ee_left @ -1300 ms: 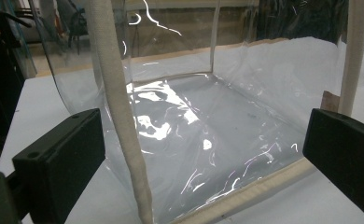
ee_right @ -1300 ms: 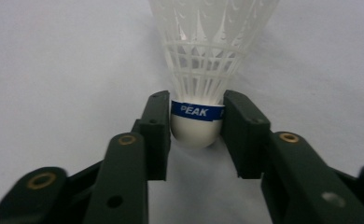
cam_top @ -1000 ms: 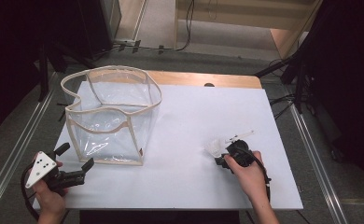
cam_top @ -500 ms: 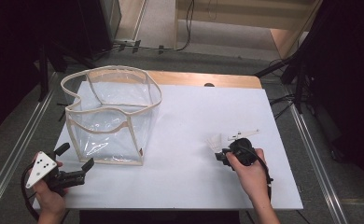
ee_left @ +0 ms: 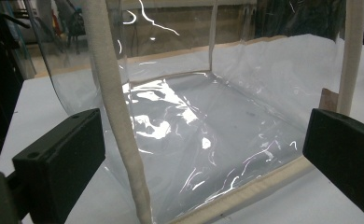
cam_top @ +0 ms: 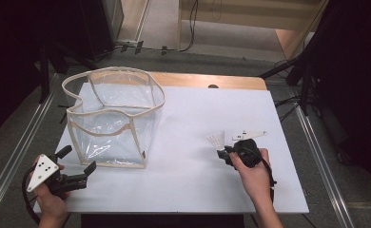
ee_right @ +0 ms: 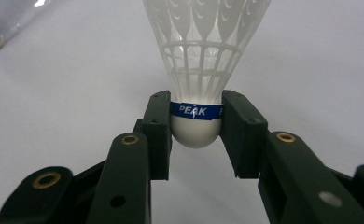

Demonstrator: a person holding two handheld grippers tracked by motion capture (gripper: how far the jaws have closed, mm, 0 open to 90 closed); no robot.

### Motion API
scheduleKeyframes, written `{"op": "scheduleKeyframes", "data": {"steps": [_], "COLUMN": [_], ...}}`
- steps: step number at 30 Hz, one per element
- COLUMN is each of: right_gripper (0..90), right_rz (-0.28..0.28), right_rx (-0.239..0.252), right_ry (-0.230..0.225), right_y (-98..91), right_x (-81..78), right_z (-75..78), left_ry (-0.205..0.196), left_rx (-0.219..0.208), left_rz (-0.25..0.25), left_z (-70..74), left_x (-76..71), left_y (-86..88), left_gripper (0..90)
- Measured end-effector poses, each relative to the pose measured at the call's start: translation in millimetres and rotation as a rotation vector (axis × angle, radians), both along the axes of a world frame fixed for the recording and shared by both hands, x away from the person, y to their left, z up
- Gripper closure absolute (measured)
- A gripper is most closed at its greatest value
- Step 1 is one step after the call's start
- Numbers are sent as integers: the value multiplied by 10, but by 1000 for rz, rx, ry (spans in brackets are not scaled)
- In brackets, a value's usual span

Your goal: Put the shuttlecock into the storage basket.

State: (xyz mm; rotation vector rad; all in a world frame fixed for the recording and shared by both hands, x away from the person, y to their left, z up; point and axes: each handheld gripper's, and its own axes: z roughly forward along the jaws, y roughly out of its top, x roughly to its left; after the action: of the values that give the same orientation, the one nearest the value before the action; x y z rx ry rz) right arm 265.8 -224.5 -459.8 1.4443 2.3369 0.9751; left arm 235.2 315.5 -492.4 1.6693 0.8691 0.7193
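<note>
Since before, my right gripper [ee_right: 195, 128] turned a bit, pinching the shuttlecock [ee_right: 199, 70] cork, feathers pointing toward the see-through bag [cam_top: 114, 118]; my left gripper [cam_top: 79, 173] gapes beside that bag.

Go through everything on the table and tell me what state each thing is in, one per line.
Shuttlecock: clamped at its cork base, skirt pointing away from the jaws.
Right gripper: shut on the shuttlecock.
Left gripper: jaws wide open, facing the bag, holding nothing.
Clear bag: upright on the table, mouth open, nothing inside.
Table: white top.
</note>
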Motion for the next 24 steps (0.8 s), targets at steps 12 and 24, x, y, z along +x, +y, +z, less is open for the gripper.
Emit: {"op": "scheduleKeyframes", "data": {"steps": [12, 24], "right_gripper": [622, 623], "right_rz": [-1, 3], "right_rx": [30, 48], "right_ry": [-51, -101], "right_y": [26, 25], "right_x": [-4, 7], "right_z": [69, 148], "left_ry": [1, 0], "left_rx": [1, 1], "left_rz": [-5, -8], "left_z": [-1, -1], "left_x": [-1, -2], "left_y": [-5, -9], "left_gripper": [0, 0]}}
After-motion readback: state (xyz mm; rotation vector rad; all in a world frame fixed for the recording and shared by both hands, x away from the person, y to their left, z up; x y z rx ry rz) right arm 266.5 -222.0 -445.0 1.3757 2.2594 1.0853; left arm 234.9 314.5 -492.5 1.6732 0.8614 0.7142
